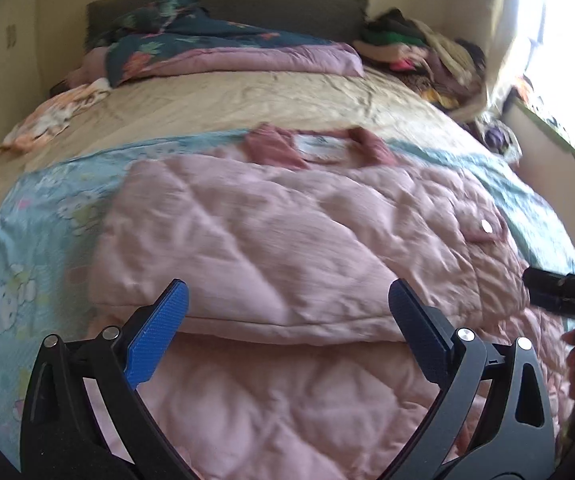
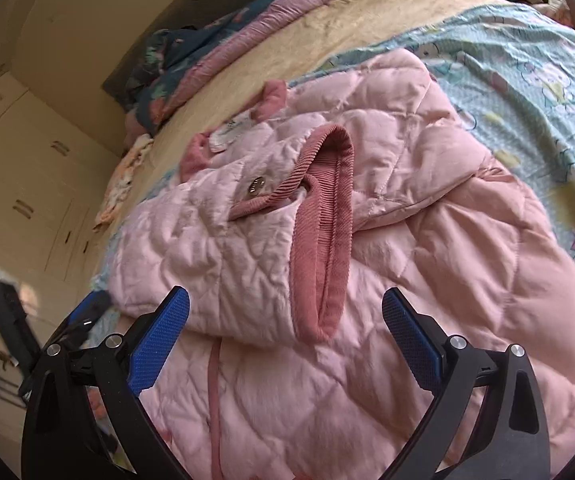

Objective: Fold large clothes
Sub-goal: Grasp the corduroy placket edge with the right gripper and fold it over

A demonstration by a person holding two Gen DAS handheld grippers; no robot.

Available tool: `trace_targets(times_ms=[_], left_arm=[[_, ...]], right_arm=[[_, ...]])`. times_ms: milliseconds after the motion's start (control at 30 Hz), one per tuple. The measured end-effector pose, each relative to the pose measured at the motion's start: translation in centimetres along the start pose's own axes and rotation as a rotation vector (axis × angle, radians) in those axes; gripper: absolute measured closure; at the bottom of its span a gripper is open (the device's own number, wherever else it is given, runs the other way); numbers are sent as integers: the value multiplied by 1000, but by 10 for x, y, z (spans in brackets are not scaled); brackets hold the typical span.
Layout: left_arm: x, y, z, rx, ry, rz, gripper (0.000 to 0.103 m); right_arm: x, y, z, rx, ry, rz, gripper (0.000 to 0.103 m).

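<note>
A pink quilted jacket [image 1: 287, 232] lies spread on the bed, collar at the far side, with a sleeve folded across its body. My left gripper [image 1: 287, 300] is open and empty, just above the folded sleeve's near edge. In the right wrist view the jacket [image 2: 427, 264] shows the sleeve's dark pink ribbed cuff [image 2: 327, 240] and a metal snap button [image 2: 256, 186]. My right gripper [image 2: 285, 308] is open and empty, hovering just short of the cuff's near end. The right gripper also shows at the right edge of the left wrist view [image 1: 559, 292].
The jacket rests on a light blue cartoon-print sheet [image 1: 27, 248] over a beige bed cover [image 1: 227, 104]. A dark floral quilt [image 1: 207, 40] lies at the headboard. A clothes pile [image 1: 419, 48] sits at the far right by the window. Wardrobe doors [image 2: 27, 168] stand left.
</note>
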State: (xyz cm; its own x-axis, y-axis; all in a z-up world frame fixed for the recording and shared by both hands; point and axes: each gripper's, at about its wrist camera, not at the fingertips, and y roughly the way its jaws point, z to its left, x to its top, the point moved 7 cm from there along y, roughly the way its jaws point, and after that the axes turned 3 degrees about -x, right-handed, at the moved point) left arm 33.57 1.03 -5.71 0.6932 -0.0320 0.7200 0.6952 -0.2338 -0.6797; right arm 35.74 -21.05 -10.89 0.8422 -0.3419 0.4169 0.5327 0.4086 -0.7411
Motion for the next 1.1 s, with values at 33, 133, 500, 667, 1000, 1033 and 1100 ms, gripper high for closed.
trace_targets(times_ms=[33, 133, 500, 667, 1000, 1033, 1100], left_arm=[[1, -4, 9, 7, -16, -12, 9], [5, -8, 27, 21, -51, -30, 9], [17, -13, 75, 33, -201, -72, 9], [30, -16, 85, 58, -229, -98, 9], [48, 14, 86, 80, -225, -57, 9], [49, 17, 85, 78, -224, -53, 9], [48, 23, 82, 77, -228, -45, 9]], right_arm=[[1, 5, 2, 11, 12, 6, 6], [3, 14, 2, 2, 31, 10, 8], [27, -13, 39, -119, -226, -197, 87], [65, -45, 84, -109, -368, -332, 90], [110, -19, 46, -255, -362, -333, 90], [109, -14, 40, -263, -351, -322, 90], [105, -4, 28, -276, -328, -299, 90]])
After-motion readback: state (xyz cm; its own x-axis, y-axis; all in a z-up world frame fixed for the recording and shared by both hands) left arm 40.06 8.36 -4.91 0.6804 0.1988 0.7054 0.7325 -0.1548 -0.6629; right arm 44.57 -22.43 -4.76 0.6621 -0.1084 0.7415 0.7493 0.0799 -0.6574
